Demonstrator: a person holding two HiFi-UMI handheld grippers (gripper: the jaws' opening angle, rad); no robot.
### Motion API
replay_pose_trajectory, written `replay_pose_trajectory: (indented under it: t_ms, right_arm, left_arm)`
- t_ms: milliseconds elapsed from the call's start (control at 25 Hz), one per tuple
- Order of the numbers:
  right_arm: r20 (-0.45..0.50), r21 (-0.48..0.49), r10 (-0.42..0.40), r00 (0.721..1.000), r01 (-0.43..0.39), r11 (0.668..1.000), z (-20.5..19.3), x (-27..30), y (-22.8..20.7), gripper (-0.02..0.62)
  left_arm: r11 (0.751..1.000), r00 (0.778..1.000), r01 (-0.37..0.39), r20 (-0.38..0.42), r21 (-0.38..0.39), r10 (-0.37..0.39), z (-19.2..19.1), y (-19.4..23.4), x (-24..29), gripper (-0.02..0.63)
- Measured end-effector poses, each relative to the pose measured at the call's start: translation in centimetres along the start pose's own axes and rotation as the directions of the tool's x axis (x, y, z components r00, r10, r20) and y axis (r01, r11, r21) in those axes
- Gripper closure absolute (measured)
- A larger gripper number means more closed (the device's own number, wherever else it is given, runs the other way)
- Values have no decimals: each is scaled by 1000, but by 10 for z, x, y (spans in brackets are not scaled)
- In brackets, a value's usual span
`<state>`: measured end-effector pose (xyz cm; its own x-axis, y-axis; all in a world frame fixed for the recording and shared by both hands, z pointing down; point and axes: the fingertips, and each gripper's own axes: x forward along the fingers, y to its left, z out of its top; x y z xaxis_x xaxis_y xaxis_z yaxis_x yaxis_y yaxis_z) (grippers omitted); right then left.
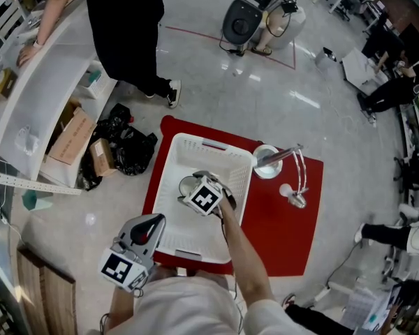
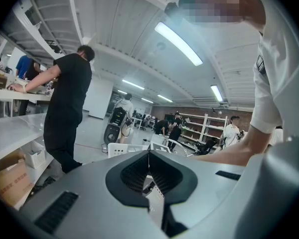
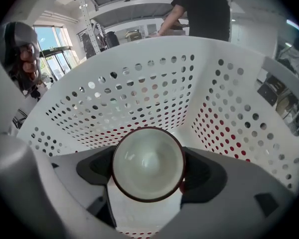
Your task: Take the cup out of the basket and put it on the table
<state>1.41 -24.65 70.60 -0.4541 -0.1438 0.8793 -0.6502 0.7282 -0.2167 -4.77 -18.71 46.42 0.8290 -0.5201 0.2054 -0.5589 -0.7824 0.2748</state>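
Right now the right tongs (image 3: pixel 148 172) are squeezing the cup (image 3: pixel 148 158), with one jaw pressing on each side of it. The cup's open mouth is facing back at the tongs, showing a pale inside and a dark red rim. Its outside is hiding from that view. The cup is sitting inside the white basket (image 3: pixel 139 88), whose holey walls are rising ahead of the tongs and on both sides. I cannot tell if the cup is touching the basket's floor. In the head view, the tongs' marker cube is covering most of the cup. The left tongs (image 2: pixel 149 176) are pressing their jaws together on nothing, hanging left of the right tongs, outside the basket, by the edge of the red table (image 1: pixel 286 222)
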Motion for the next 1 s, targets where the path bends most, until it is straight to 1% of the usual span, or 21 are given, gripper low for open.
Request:
replay_pose_trajectory:
  t_ms: [200,360,480,1000]
  right_arm:
    - [72,-1,11,997,-11,1000,19,-26,15,186]
    - [109,-51,-34,993,39,998,32,-50,19,186]
    - [127,-65,-47,991,56,996,38,-64,25,186]
    - [189,-61,-89,978,102,993,39,-111,40,186]
  left_arm:
    - [1000,1000,9,-2,5,-9,1,-4,3,595]
    - [1000,1000,16,0,10,-16,2,-6,4,595]
    - [1000,1000,21,-2,14,-21,4,-8,5,595]
    - [997,998,61,-3,36,-61,4,-22,7,595]
